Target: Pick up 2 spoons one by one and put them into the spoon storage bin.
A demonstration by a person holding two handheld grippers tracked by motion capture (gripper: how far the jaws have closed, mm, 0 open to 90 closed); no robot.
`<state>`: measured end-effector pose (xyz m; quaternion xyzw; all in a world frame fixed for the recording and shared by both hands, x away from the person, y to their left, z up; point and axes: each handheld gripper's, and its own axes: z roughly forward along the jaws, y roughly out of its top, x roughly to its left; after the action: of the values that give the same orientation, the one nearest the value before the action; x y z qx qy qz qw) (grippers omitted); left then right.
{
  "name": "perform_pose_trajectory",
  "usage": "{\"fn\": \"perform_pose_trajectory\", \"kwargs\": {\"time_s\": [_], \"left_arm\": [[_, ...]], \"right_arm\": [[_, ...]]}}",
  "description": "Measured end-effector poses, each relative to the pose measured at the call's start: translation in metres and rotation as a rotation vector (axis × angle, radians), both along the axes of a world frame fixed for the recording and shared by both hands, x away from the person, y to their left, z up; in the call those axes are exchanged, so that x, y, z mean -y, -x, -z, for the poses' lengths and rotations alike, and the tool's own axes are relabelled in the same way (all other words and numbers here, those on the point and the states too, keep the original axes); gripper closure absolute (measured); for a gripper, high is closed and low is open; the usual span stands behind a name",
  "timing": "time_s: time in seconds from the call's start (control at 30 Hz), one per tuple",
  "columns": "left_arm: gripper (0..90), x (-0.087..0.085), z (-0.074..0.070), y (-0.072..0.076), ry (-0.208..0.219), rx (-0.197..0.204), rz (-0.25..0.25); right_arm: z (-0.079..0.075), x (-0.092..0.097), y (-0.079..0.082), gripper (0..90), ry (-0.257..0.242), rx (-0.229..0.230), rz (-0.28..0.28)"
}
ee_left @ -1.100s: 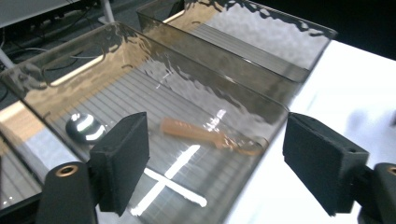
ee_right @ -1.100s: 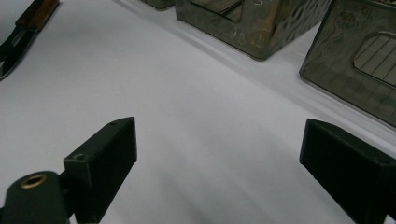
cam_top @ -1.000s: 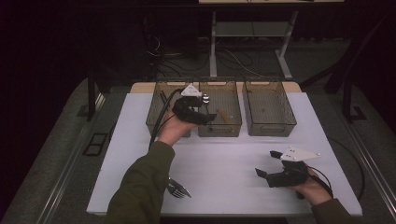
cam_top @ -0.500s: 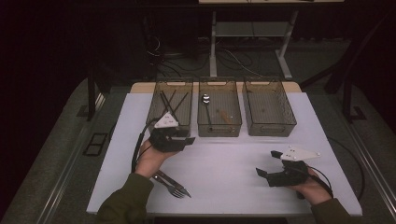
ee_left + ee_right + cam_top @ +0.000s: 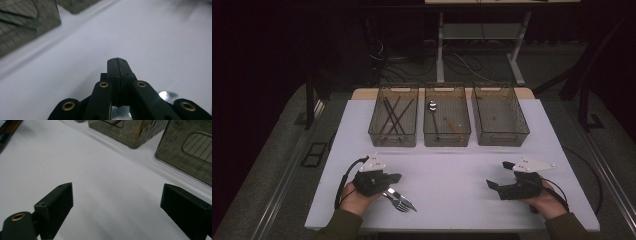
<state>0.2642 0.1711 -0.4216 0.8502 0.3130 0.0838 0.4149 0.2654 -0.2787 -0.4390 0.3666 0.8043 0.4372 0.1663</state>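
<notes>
At lower left of the high view, the left gripper (image 5: 387,181) has just closed, its jaws pressed together on nothing, just above what seem to be forks (image 5: 399,199) on the white table (image 5: 452,165). At lower right, the right gripper (image 5: 499,175) holds its jaws spread.

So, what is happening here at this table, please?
A person sorts cutlery into three mesh baskets at the far side of a white table. The left basket holds dark sticks and the middle basket holds a spoon. The left claw, jaws pressed together on nothing, is beside the forks at the near edge. The right claw rests open and empty.
</notes>
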Motion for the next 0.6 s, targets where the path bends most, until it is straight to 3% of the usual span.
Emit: {"fn": "perform_pose_trajectory", "kwargs": {"time_s": [0.27, 0.5, 0.6], "left_arm": [[89.5, -0.013, 0.009, 0.028, -0.061, -0.039, 0.009], [89.5, -0.016, 0.012, 0.031, -0.089, -0.067, 0.002], [89.5, -0.014, 0.015, 0.03, -0.122, -0.077, 0.012]], "right_arm": [[0.0, 0.0, 0.0, 11.0, 0.003, 0.004, -0.002], [0.0, 0.0, 0.001, 11.0, 0.002, 0.001, 0.006], [0.0, 0.0, 0.0, 11.0, 0.004, 0.001, 0.005]]}}
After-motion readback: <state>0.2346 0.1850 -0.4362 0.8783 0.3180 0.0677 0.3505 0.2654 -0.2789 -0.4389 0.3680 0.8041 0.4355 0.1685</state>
